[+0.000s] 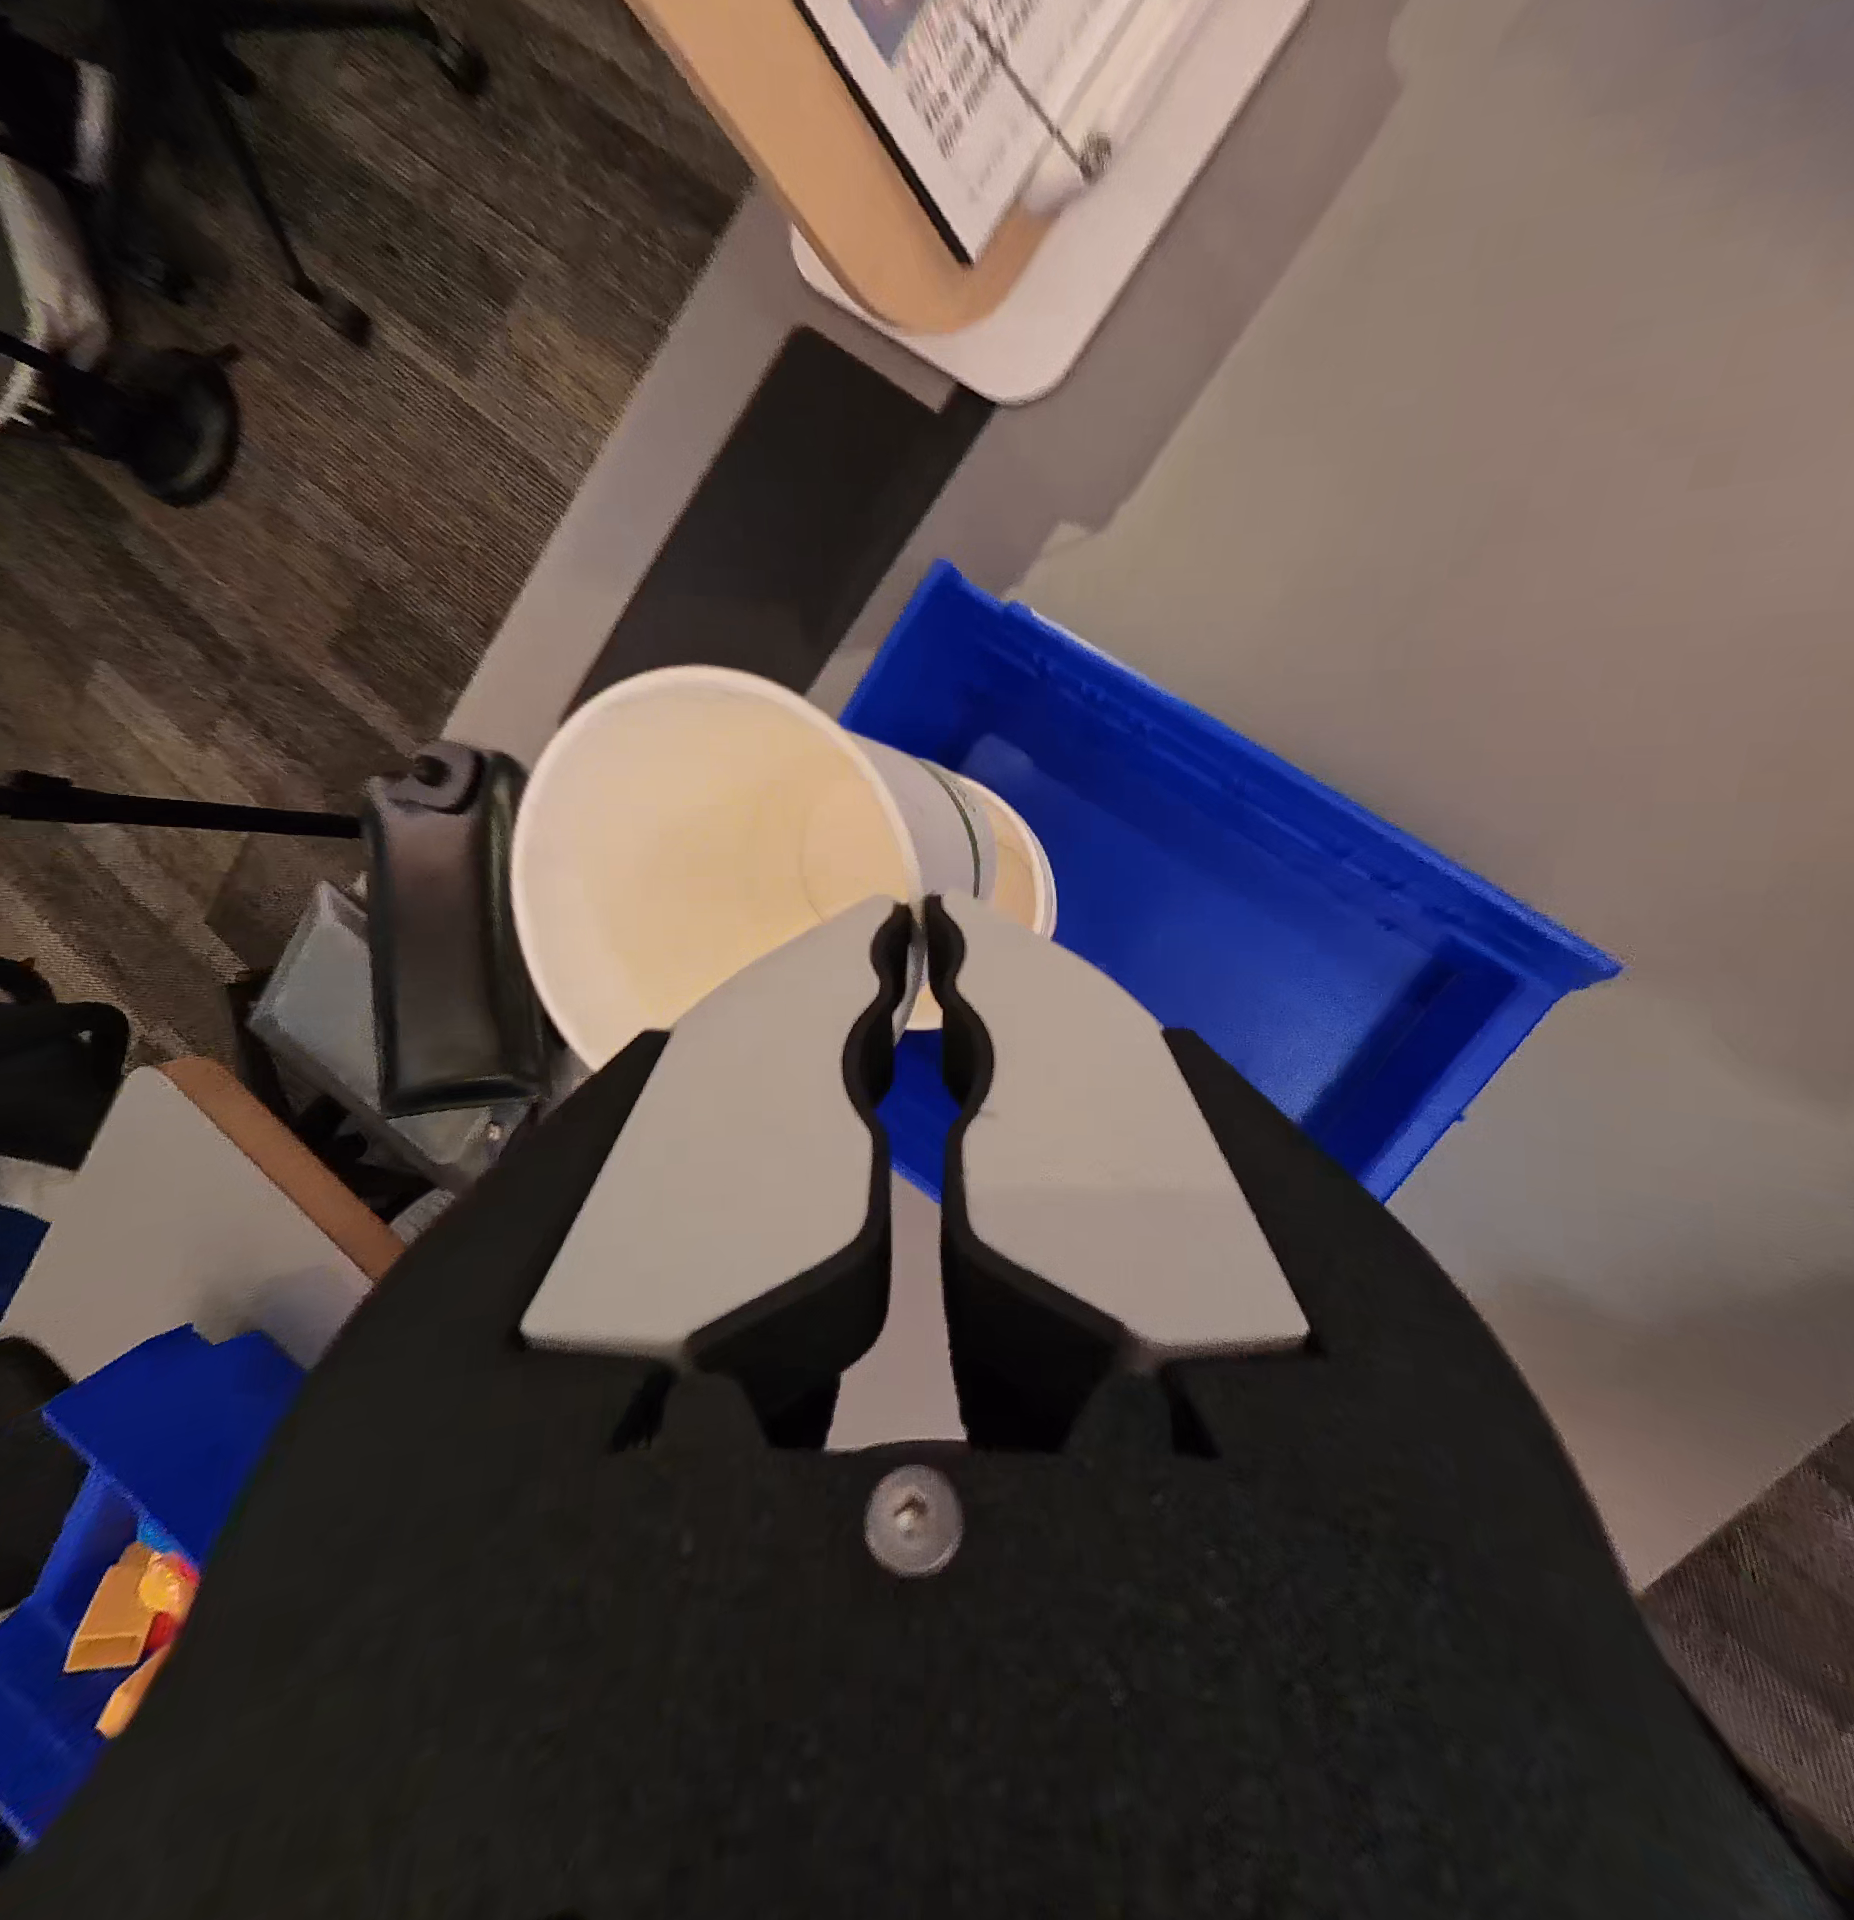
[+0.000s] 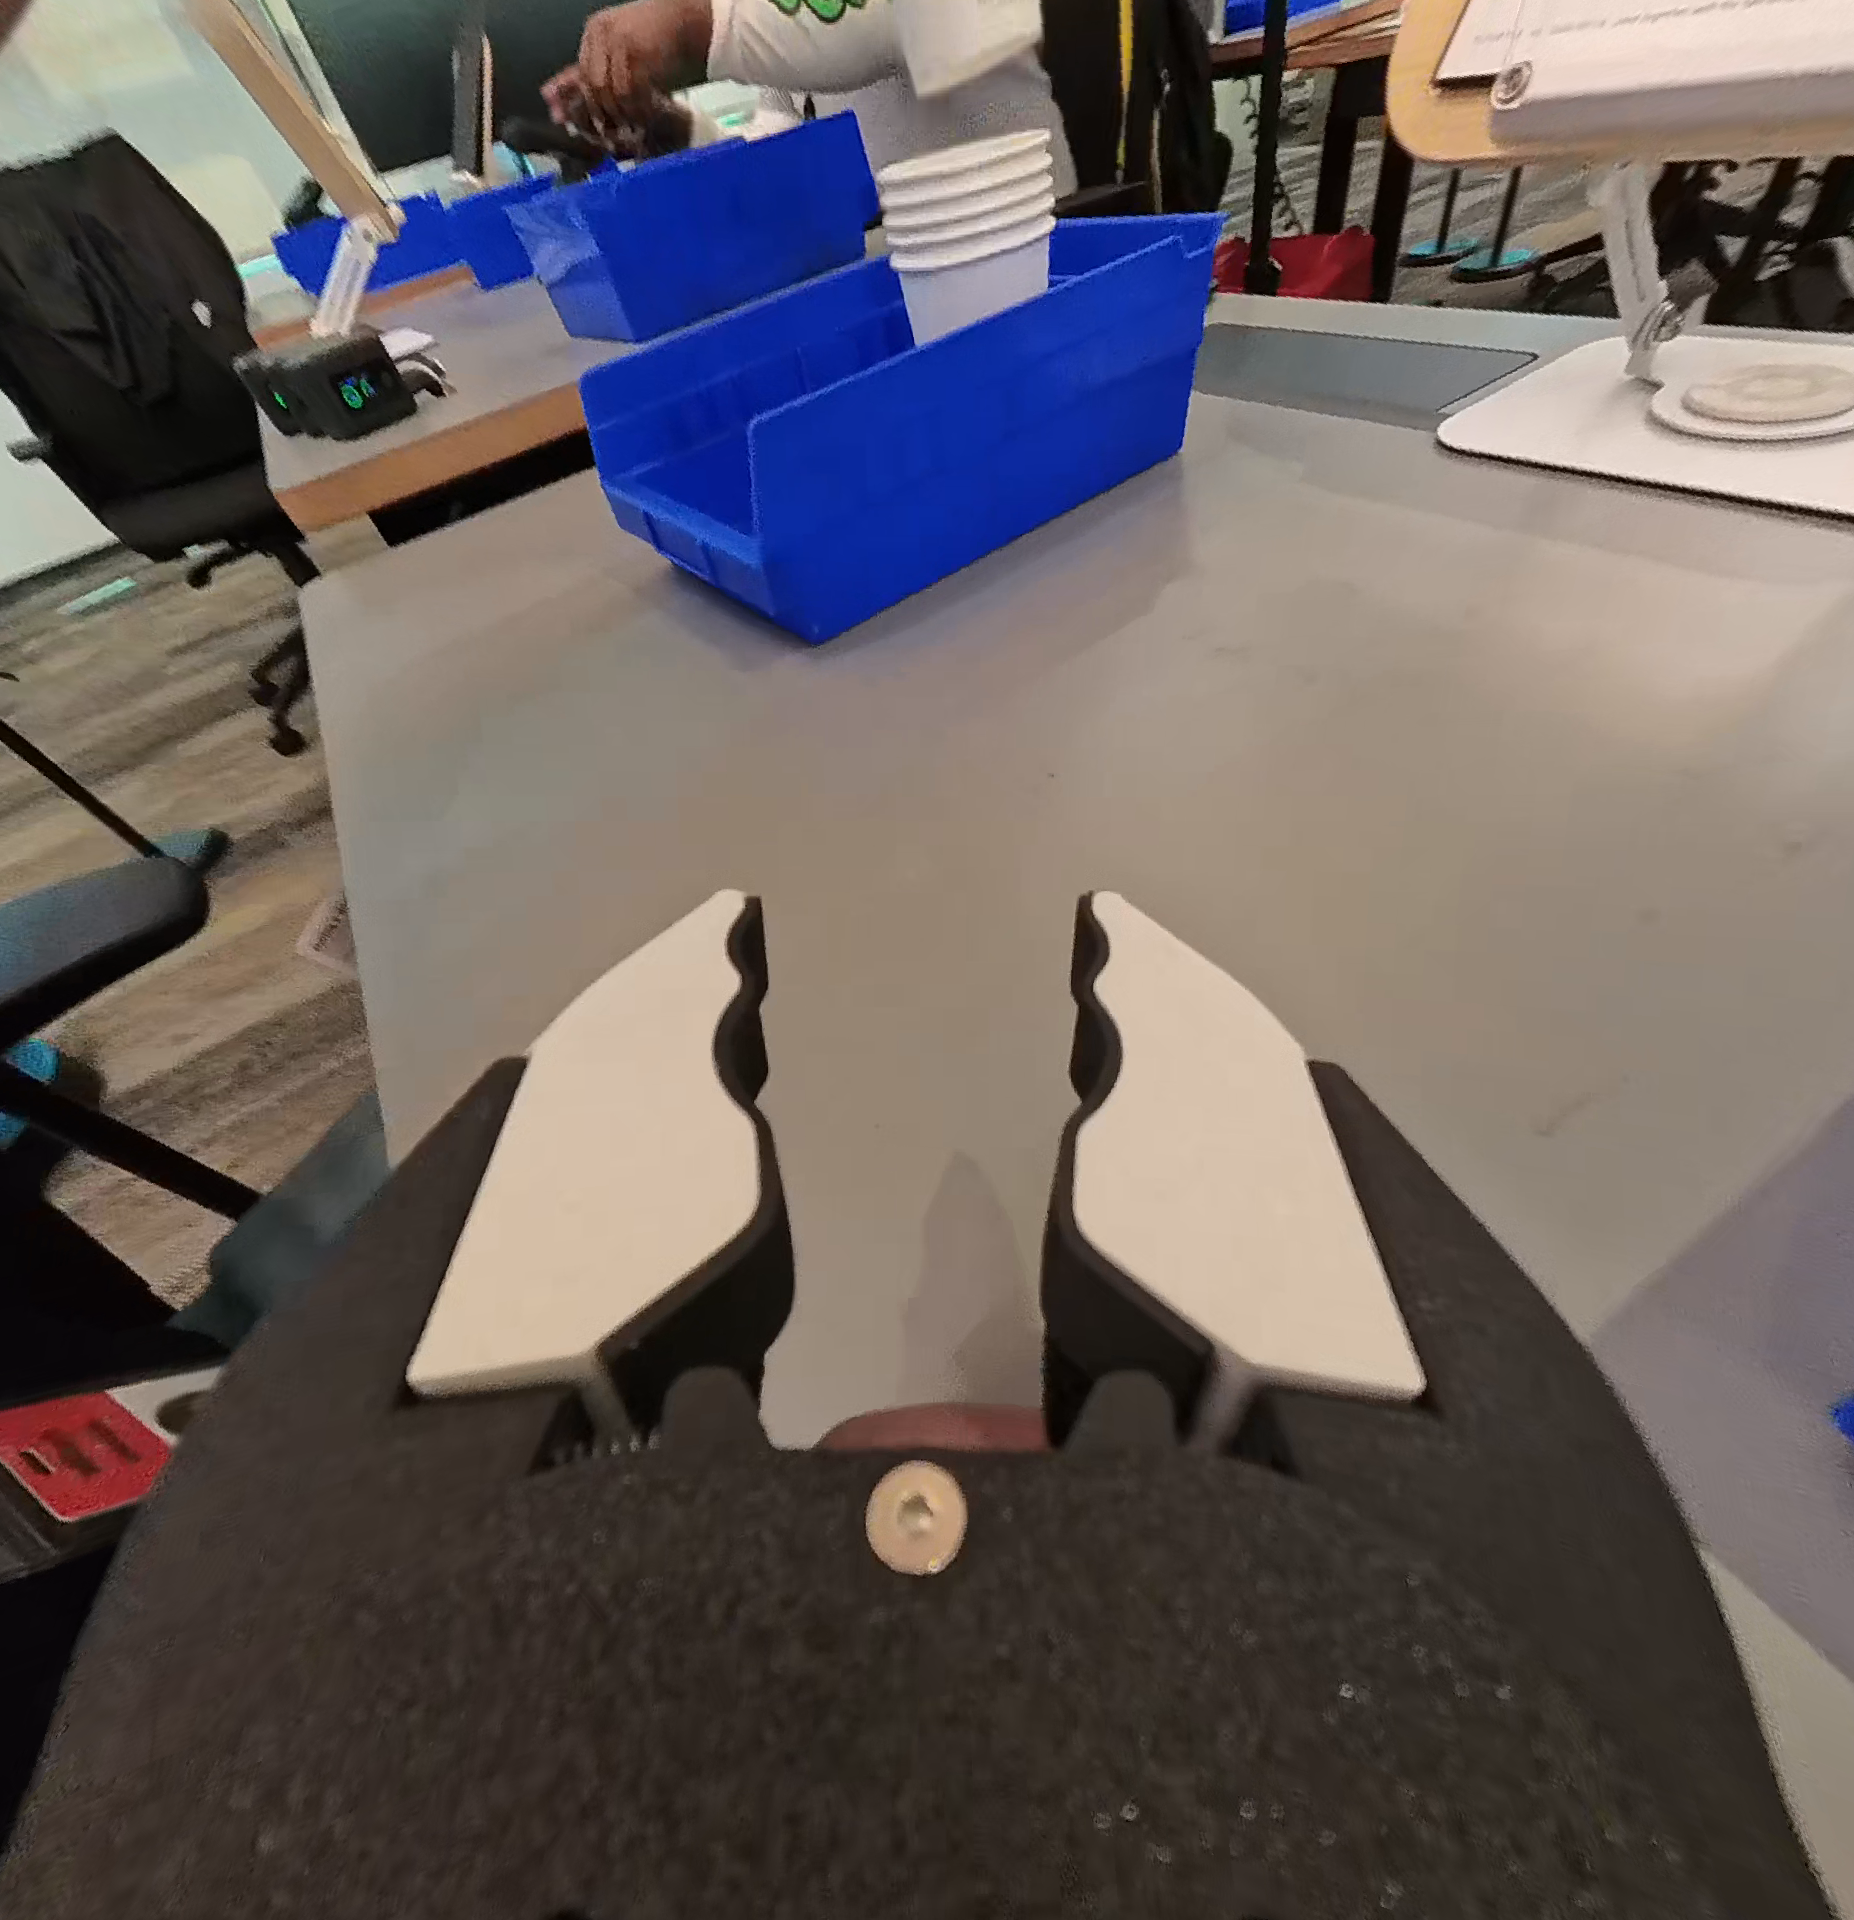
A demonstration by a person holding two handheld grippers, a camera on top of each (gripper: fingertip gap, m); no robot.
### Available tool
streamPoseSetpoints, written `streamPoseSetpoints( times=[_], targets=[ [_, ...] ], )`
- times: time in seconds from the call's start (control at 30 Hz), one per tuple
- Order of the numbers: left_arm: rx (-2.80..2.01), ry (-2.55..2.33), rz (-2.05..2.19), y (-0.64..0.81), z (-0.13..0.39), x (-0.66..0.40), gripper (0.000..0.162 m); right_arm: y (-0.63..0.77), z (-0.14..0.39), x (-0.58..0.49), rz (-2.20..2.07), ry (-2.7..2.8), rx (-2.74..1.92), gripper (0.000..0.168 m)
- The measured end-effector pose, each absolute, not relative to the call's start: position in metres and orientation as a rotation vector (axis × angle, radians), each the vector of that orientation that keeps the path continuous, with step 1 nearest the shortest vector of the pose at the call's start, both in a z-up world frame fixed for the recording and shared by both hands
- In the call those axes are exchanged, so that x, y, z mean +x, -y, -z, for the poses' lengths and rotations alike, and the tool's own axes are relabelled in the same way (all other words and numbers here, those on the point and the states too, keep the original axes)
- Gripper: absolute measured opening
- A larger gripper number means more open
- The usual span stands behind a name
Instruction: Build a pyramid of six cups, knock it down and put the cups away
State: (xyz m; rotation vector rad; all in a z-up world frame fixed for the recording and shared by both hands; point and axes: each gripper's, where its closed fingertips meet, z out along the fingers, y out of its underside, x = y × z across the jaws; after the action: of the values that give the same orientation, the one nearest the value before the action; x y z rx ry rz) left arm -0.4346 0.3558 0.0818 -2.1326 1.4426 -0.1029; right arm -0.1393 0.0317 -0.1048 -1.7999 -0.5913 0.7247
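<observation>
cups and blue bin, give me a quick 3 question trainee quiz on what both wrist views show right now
1. True or false: the left gripper is shut on the rim of a cup.
2. Where is the stack of cups in the right wrist view?
A. in the blue bin
B. on the bare table
C. between the right fingers
3. Fill in: the right gripper is ____ and holds nothing.

Key: 1 true; 2 A; 3 open

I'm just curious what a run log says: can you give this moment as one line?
left gripper: shut on white paper cup rim, over blue plastic bin | right gripper: open, empty, above grey table | nested cup stack: in bin
</observation>
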Motion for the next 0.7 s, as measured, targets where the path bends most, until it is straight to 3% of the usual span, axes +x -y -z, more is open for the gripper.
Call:
streamPoseSetpoints(
  times=[0.17, 0.33, 0.7],
  targets=[
    [-2.012, -1.27, 0.261, -0.335, -0.129, -0.422, 0.003, -0.042, 0.101, -0.144, -0.841, 0.529, -1.785, 0.056],
    [-1.82, -1.159, 0.557, -0.293, -0.14, -0.373, 0.003, -0.062, 0.076, -0.153, -0.931, 0.494, -1.694, 0.059],
    [-1.424, -1.064, 1.292, -0.182, -0.132, -0.227, 0.002, -0.15, -0.022, -0.155, -1.309, 0.295, -1.314, 0.103]
  ],
)
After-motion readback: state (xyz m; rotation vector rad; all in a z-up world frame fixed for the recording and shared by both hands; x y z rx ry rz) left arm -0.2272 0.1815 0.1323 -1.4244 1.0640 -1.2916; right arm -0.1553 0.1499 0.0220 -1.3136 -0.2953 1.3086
